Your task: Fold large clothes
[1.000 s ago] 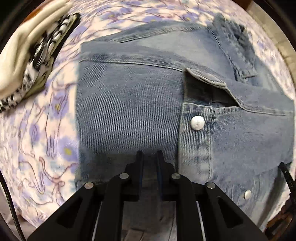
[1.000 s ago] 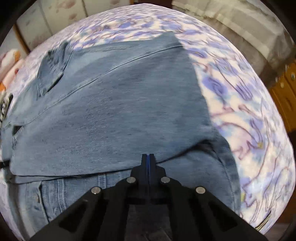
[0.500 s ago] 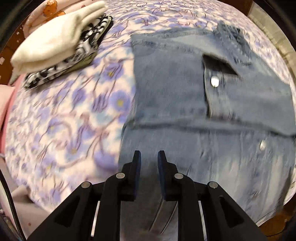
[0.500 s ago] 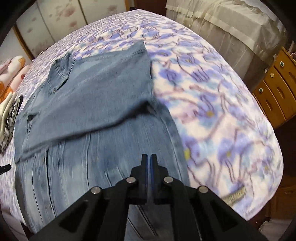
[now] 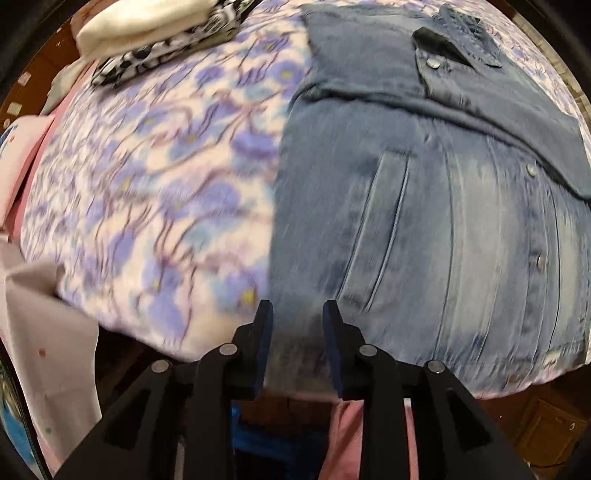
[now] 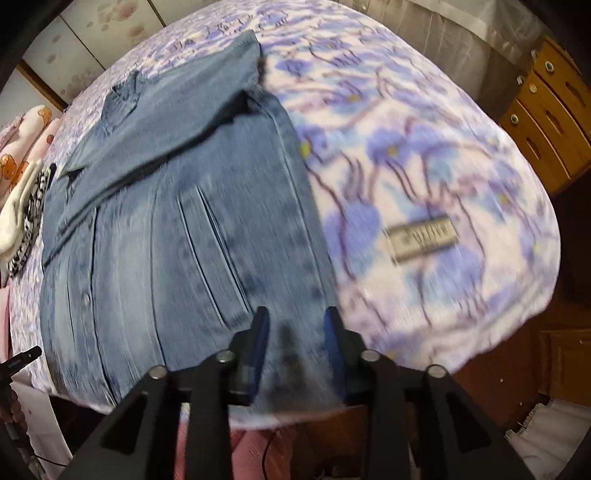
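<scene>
A blue denim jacket [image 5: 424, 229] lies front up on the floral bed cover, its sleeves folded across the chest; it also shows in the right wrist view [image 6: 177, 221]. My left gripper [image 5: 297, 325] is open and empty, above the jacket's bottom hem near its left corner. My right gripper [image 6: 295, 328] is open and empty, above the hem near the jacket's right corner. The hem hangs at the bed's front edge.
A purple floral bed cover [image 5: 155, 192] spreads under the jacket, with a sewn label [image 6: 423, 236] on the right. Folded white and zebra-print clothes [image 5: 155, 33] lie at the far left. A wooden drawer chest [image 6: 546, 122] stands at the right.
Both grippers have pulled back from the folded sleeves toward the jacket's bottom hem at the bed's front edge. The right gripper, shut before, has opened; the left has opened wider.
</scene>
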The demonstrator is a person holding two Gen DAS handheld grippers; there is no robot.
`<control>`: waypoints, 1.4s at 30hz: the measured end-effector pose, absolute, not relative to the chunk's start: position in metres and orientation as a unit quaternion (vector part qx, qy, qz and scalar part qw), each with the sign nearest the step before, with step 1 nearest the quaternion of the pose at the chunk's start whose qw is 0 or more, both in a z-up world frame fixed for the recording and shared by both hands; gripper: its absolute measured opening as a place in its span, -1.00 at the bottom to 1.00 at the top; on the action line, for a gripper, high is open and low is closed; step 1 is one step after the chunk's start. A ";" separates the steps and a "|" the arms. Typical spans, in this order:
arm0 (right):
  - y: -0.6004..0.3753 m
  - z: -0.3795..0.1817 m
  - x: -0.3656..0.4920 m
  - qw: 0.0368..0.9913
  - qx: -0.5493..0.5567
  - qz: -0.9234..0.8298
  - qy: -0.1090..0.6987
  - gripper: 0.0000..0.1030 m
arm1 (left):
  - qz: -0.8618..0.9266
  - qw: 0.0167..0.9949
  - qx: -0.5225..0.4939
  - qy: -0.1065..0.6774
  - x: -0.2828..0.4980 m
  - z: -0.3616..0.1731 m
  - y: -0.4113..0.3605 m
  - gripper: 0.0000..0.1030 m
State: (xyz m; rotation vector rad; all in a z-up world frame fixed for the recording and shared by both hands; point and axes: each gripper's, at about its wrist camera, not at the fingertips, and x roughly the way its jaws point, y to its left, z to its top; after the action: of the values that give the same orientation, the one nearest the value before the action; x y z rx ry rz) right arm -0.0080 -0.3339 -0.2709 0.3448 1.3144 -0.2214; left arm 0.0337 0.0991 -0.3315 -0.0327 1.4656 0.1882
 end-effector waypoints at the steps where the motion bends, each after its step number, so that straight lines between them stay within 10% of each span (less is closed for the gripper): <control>1: -0.335 -0.271 -0.013 0.770 0.160 -0.103 0.609 -0.30 | 0.088 0.736 -0.016 0.671 0.027 -0.331 0.101 -0.48; 8: -0.344 -0.276 -0.039 0.754 0.190 -0.104 0.621 -0.10 | 0.086 0.726 -0.020 0.682 -0.008 -0.335 0.109 0.04; 29: -0.348 -0.319 -0.028 0.695 0.267 -0.057 0.665 -0.18 | 0.011 0.660 -0.198 0.725 0.018 -0.406 0.155 0.27; 42: -0.326 -0.282 -0.025 0.702 0.266 -0.083 0.656 -0.71 | 0.165 0.650 -0.189 0.718 0.009 -0.364 0.099 -0.71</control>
State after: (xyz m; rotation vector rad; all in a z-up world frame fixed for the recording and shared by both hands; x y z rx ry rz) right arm -0.0252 -0.3264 -0.2823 0.5932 1.4598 -0.1844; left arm 0.0089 0.0987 -0.3642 -0.4297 1.6305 0.3742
